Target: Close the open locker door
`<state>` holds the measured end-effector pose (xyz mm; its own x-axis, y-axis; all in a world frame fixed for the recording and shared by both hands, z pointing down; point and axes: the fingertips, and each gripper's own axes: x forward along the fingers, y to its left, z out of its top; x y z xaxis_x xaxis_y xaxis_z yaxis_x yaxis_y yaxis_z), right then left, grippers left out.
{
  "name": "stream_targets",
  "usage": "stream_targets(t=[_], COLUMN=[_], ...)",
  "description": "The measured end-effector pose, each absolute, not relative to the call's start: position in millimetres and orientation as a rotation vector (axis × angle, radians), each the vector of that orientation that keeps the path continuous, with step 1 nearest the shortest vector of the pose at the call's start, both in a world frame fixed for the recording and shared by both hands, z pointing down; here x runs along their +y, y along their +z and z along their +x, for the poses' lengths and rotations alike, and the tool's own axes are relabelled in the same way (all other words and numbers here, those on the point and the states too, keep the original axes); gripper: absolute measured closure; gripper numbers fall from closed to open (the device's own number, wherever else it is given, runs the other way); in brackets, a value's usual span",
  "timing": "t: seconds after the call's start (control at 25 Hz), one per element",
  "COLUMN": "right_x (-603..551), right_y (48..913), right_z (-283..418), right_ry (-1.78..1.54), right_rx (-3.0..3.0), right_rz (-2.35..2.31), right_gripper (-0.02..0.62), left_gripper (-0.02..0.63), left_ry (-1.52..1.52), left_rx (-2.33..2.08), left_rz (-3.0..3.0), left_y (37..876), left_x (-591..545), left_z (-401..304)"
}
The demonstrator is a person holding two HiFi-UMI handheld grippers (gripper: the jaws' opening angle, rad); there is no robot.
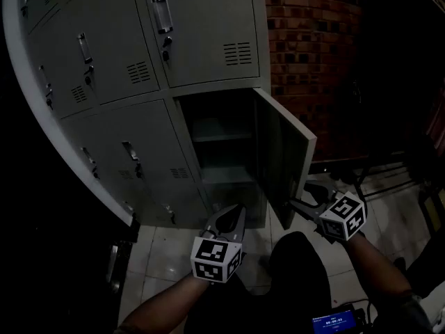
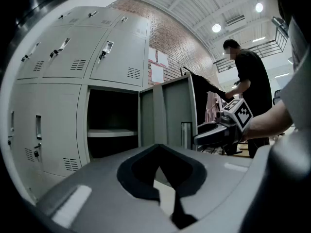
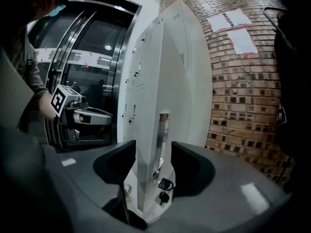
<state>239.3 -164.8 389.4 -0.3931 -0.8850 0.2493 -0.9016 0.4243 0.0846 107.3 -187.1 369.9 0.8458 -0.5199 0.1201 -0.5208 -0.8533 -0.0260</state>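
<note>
The grey locker bank has one open compartment at its lower right, with a shelf inside. Its door swings out to the right. My right gripper is at the door's lower free edge. In the right gripper view the door stands edge-on between the wide jaws of that gripper. A gap shows beside the recessed handle, and keys hang below it. My left gripper hovers low before the compartment, its tips together and holding nothing. In the left gripper view it faces the door.
A brick wall runs right of the lockers, with papers stuck on it. A person in black stands beyond the door. Dark glass doors lie behind the left gripper. The floor is pale tile.
</note>
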Motion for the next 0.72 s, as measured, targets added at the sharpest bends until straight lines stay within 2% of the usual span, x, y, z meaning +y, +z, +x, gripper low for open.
stream_targets(t=[0.24,0.4,0.72], right_x=[-179.8,-184.0,-184.3], right_y=[399.1,399.4,399.6], right_z=[236.9,232.7,222.4], right_ry=[0.116,0.092,0.073], right_rx=[-2.432,-2.431,-2.384], right_rz=[1.526,1.501,1.494], right_gripper=[0.348,0.377,0.376], left_gripper=[0.605,0.606,0.606], left_ry=[0.192,0.177,0.167], left_rx=[-0.847,-0.846,-0.849], left_rz=[2.999,2.994,2.989], left_y=[377.3,378.5,381.2], left_x=[-194.3,-197.3,-199.0], left_z=[110.7,111.4,104.6])
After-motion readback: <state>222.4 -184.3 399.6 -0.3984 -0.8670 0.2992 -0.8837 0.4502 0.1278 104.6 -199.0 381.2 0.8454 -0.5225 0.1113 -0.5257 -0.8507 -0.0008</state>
